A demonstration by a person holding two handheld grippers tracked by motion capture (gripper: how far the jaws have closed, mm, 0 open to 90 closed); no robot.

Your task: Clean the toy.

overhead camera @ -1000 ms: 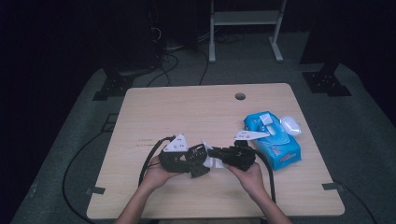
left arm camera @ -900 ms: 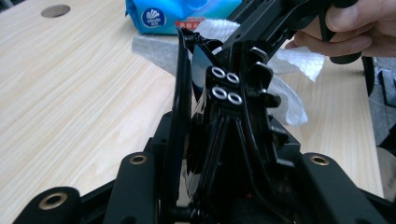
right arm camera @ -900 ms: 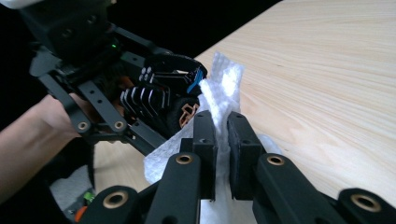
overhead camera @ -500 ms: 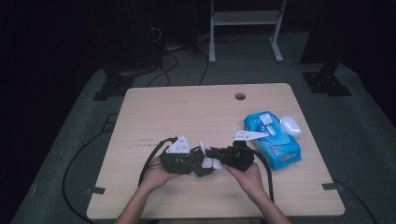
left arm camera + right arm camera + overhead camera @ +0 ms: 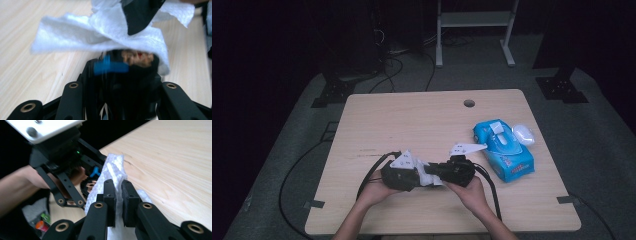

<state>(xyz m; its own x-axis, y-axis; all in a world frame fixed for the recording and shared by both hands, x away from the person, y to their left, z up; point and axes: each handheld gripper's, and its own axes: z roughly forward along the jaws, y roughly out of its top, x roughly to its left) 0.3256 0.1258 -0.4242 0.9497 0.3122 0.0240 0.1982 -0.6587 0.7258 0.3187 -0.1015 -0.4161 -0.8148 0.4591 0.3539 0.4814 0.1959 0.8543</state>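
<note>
- Low centre of the high view: the wipe point(image 5: 430, 176) sat between both grippers, on the table point(image 5: 422, 120).
- Right gripper point(image 5: 118, 195) clamped the wipe.
- Left gripper point(image 5: 125, 68): grip unclear, wipe draped just ahead.

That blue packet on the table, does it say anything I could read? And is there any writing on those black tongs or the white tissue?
Blue packet: it carries print, but that is too small and blurred to read.
White tissue: no writing on it.
Left tongs and right tongs: no readable label; in the right gripper view a small green light glows on the left tongs, with no text.
Table: nothing written.
</note>
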